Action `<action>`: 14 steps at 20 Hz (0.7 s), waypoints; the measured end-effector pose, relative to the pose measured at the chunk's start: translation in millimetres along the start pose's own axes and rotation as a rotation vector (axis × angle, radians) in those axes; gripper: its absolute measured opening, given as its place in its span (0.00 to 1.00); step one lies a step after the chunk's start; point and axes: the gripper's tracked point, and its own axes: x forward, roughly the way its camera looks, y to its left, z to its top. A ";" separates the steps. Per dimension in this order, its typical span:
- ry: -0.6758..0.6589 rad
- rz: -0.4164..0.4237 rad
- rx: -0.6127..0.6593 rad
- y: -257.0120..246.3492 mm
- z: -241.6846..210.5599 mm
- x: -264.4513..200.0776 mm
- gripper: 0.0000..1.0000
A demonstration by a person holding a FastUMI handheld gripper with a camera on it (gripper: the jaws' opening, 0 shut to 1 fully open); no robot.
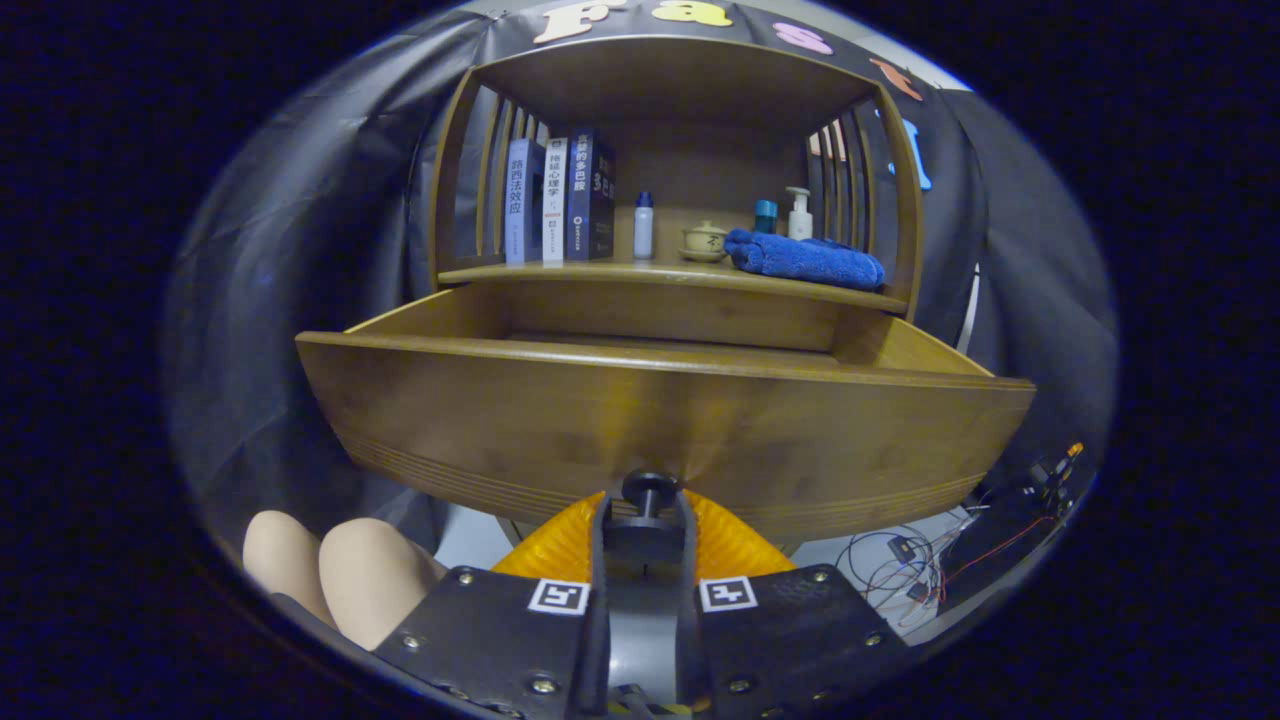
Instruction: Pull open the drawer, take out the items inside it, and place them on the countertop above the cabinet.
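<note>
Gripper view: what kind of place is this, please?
Probably a staged home corner in a recording booth: a brown wooden cabinet with a pulled-out drawer, upright books and a folded blue towel on its countertop, black cloth behind. The tongs grip the drawer's dark round knob.

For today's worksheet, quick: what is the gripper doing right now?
Gripper: closed on the drawer knob, drawer pulled open.
</note>
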 end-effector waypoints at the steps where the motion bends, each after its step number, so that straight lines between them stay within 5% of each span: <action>1: -0.001 0.001 0.000 0.6 -0.8 0.6 0.26; 6: 0.003 0.031 -0.007 1.7 -1.9 2.7 0.27; 10: 0.003 0.047 0.009 4.4 -0.6 -11.2 0.43; 14: -0.046 0.053 -0.029 4.9 15.4 -36.3 0.44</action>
